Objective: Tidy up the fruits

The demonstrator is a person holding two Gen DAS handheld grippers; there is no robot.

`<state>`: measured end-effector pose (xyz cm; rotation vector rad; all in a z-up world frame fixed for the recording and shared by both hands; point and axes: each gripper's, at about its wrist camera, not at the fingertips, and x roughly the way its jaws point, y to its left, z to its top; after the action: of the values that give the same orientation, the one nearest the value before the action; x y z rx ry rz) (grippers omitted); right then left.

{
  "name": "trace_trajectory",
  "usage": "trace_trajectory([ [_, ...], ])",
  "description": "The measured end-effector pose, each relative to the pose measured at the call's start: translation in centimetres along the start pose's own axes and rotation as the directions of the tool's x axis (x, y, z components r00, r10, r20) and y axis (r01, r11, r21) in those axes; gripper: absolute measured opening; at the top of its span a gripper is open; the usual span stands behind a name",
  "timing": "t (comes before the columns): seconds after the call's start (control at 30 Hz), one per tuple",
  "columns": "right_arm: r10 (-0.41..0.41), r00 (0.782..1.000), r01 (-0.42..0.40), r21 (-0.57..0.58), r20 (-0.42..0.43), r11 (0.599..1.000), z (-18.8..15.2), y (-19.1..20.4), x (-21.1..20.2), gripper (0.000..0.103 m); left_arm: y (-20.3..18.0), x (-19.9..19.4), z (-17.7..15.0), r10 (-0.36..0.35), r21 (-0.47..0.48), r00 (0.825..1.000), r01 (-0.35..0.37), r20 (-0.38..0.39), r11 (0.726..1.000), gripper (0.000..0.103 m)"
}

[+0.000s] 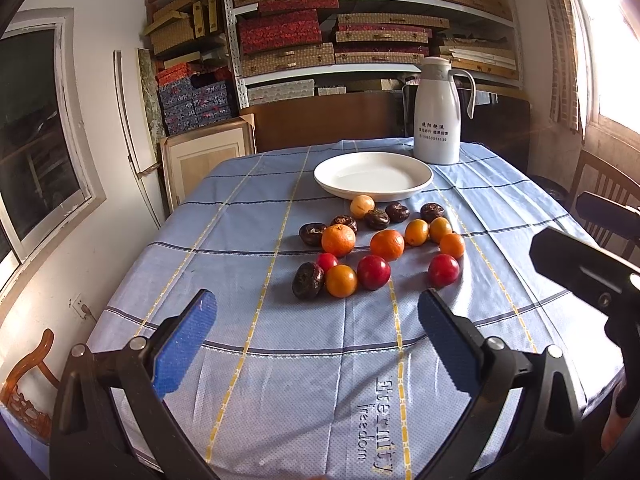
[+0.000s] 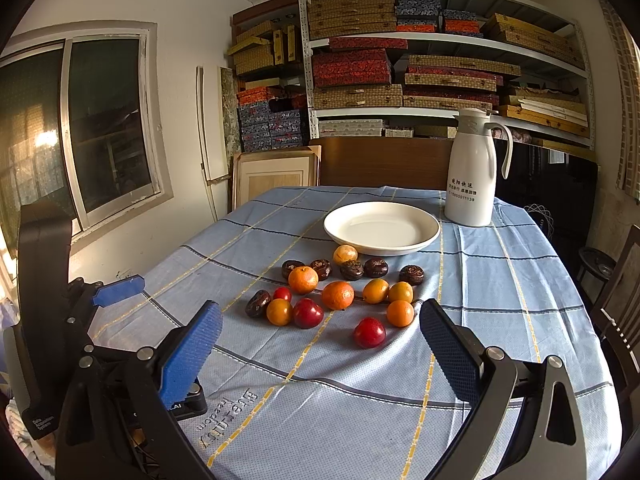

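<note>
Fruits (image 2: pixel 338 295) loose before plate (image 2: pixel 416 246); both grippers spread, holding nothing.

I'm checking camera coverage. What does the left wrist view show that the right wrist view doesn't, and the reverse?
Only the left wrist view shows the carved orange chair back at lower left and the bright window at right. Only the right wrist view shows the left claw from outside, and the black stand beyond the table. Both share the white plate, thermos, scattered fruit and the checked tablecloth; each view's own claw is open.
</note>
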<state>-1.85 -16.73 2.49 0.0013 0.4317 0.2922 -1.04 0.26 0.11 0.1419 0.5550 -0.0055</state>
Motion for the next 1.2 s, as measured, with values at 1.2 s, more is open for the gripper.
trace_trajectory([
  [1.2,0.006,1.0,-0.005,0.021,-0.027,1.0,-0.5,-0.9,1.3,0.1,-0.1,1.6,-0.3,-0.017,0.009,0.998,0.017,-0.057,1.0,0.099],
])
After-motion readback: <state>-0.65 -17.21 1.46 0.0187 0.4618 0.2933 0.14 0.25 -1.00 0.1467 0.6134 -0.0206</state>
